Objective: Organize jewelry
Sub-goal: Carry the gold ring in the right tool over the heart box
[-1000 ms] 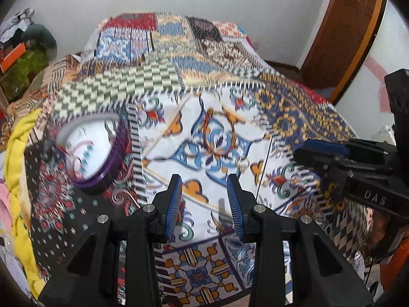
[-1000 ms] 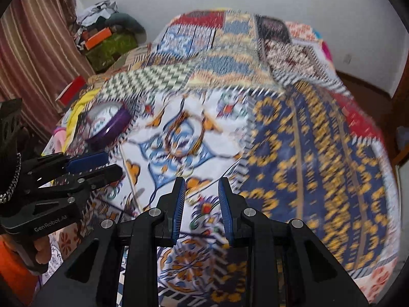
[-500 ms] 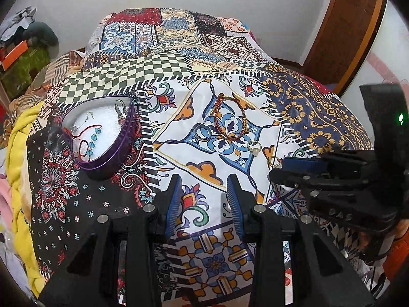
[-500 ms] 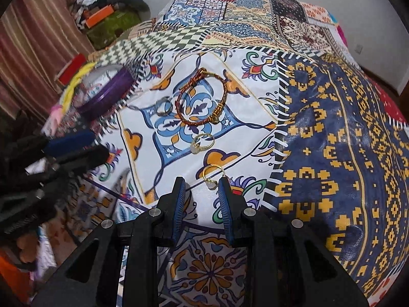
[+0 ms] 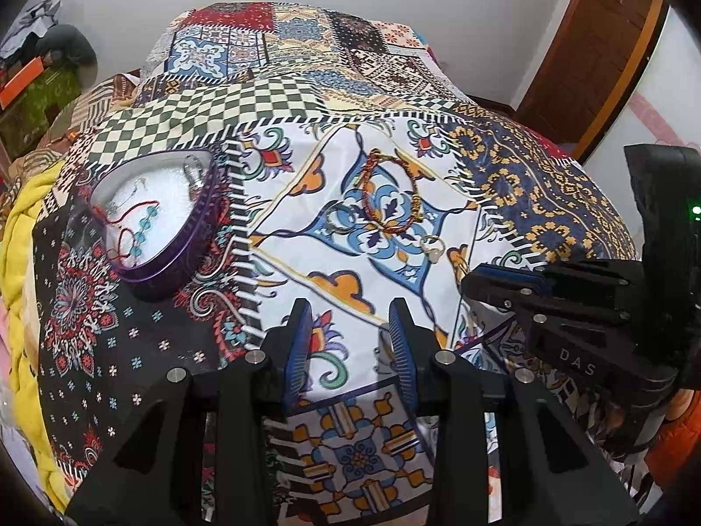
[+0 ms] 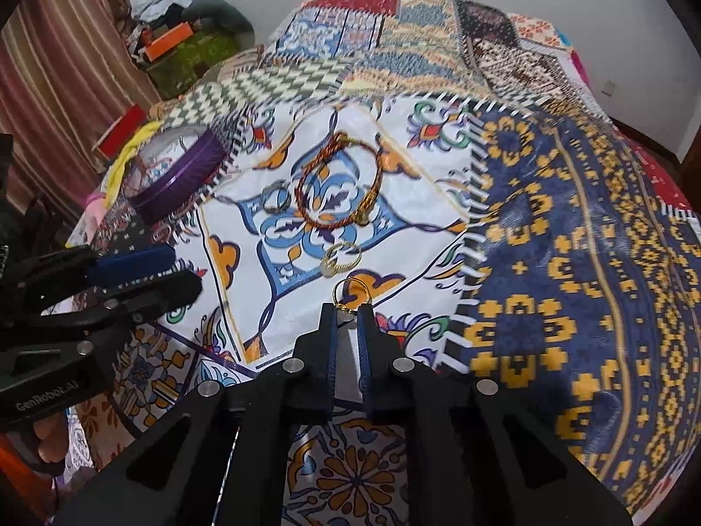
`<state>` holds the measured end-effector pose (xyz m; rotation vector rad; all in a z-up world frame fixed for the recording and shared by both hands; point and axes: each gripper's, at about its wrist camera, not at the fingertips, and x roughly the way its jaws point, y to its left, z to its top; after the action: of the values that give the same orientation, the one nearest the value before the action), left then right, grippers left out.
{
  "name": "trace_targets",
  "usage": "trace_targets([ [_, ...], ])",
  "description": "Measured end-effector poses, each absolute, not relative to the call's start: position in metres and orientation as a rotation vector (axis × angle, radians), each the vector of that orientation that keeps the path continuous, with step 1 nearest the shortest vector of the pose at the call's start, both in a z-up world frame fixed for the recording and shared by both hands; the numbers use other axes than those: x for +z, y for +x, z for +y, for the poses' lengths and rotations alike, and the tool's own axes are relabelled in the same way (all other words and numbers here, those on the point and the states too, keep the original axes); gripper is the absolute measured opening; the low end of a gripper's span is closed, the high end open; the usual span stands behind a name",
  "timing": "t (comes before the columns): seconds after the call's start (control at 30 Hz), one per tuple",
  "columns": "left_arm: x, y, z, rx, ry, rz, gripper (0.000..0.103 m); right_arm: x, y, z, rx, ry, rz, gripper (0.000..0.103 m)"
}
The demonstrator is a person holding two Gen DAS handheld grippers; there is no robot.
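A purple heart-shaped box (image 5: 175, 258) with white lining sits at the left of the patterned bedspread and holds a red cord bracelet with turquoise beads (image 5: 140, 228). On the white patch lie a red-gold braided bracelet (image 6: 339, 188), a silver ring (image 6: 276, 201) and a gold ring with a pale stone (image 6: 341, 258). My right gripper (image 6: 348, 309) has its fingers drawn close on a thin gold ring (image 6: 348, 287) at their tips. My left gripper (image 5: 350, 320) hovers open above the bedspread, with nothing between its fingers. It also appears in the right wrist view as the left gripper (image 6: 175, 271).
The bed fills both views. A yellow braided blanket (image 5: 22, 263) hangs along its left edge. Boxes and clutter (image 6: 184, 44) stand by a striped curtain (image 6: 57, 79) at the far left. A wooden door (image 5: 591, 44) is at the right.
My right gripper moved forward and down to the thin gold ring, and its fingers closed in on it. The left gripper stayed open and barely shifted.
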<state>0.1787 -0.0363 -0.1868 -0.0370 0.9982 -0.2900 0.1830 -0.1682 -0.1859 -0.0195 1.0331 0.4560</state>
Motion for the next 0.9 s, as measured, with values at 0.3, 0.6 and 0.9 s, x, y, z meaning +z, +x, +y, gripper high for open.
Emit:
trace_targets([
  [0.3,-0.191,0.195,-0.073,-0.349,-0.006,1.016,0.036,-0.159,0.184,-0.204,0.404,0.032,0.935,0.008],
  [0.6,-0.208,0.221,-0.108,-0.365,0.041,1.057,0.02,-0.152,0.182,-0.222,0.385,0.045,0.896,0.008],
  [0.9,-0.199,0.218,-0.107,-0.365,0.051,1.024,0.005,-0.147,0.181,-0.224,0.396,0.05,0.875,0.008],
])
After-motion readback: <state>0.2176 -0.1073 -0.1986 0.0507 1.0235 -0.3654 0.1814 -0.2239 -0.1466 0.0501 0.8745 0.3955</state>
